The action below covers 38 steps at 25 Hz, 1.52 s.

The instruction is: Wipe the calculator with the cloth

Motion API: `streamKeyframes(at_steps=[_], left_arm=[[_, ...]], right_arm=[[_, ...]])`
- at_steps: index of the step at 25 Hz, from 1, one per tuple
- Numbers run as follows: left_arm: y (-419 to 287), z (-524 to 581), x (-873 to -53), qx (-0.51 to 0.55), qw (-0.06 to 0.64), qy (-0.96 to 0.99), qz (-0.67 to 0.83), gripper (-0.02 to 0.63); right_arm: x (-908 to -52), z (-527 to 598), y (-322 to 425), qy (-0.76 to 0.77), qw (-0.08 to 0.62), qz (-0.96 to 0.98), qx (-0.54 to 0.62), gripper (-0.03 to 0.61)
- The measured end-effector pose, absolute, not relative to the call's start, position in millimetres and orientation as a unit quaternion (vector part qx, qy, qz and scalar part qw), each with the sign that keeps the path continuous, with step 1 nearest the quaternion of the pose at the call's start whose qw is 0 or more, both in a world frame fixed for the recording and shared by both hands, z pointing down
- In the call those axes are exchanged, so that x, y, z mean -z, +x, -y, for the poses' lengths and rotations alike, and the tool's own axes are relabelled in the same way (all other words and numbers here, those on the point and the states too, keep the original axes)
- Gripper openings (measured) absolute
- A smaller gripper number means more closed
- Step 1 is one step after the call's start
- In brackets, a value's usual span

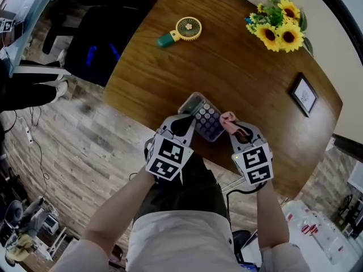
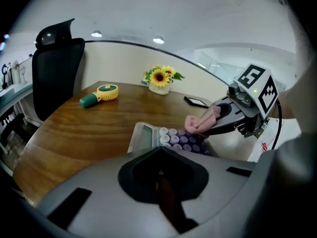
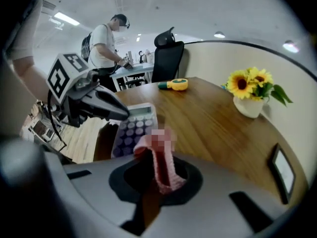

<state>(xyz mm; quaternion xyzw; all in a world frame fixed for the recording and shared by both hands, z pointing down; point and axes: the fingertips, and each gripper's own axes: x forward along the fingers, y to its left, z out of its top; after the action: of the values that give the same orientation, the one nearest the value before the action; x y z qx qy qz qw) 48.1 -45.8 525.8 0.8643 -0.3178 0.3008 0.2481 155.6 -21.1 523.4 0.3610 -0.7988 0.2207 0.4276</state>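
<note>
One knitted pink cloth (image 3: 166,170) pinched by right gripper (image 1: 232,126); left gripper (image 2: 161,176) fingers pressed together at calculator (image 1: 205,118).

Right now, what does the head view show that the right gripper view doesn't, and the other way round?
Only the head view shows the black-and-white marker cube on the right hand-held gripper and the person's dark shorts. Only the right gripper view shows bright ceiling lights. Both show the grey calculator with purple keys, the pink cloth clamped in that gripper, the left hand-held gripper, the yellow sunflowers and the yellow-and-green handheld fan.
</note>
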Motion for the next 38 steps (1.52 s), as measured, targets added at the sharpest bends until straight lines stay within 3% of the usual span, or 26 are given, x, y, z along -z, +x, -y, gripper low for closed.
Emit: streamKeyframes(at_steps=[4,10,14,23,31,35,38], left_arm=[[50.5,45.4,-525.9,-0.306,0.230,0.866,0.322,0.003],[49.9,45.0,-523.5,-0.291,0.254,0.866,0.317,0.003],[47.7,45.5,-524.6,-0.303,0.244,0.862,0.325,0.003],[48.9,46.0,-525.0,-0.296,0.238,0.862,0.336,0.003],[47.6,45.3,-525.7,-0.296,0.234,0.866,0.329,0.003],[49.4,44.4,-525.8,-0.293,0.232,0.867,0.329,0.003],[48.3,45.0,-526.0,-0.276,0.248,0.869,0.328,0.003]], right_arm=[[-528.7,-1.9,182.8,0.359,0.450,0.782,-0.236,0.023],[-473.1,49.4,137.9,0.390,0.310,0.831,-0.248,0.025],[-483.8,82.1,84.5,0.367,0.285,0.848,-0.256,0.025],[-515.1,53.7,65.2,0.324,0.349,0.836,-0.274,0.025],[-518.6,-5.2,105.3,0.307,0.397,0.816,-0.287,0.023],[-529.1,-27.8,141.2,0.306,0.452,0.783,-0.300,0.023],[-517.5,-17.0,160.1,0.338,0.431,0.777,-0.311,0.023]])
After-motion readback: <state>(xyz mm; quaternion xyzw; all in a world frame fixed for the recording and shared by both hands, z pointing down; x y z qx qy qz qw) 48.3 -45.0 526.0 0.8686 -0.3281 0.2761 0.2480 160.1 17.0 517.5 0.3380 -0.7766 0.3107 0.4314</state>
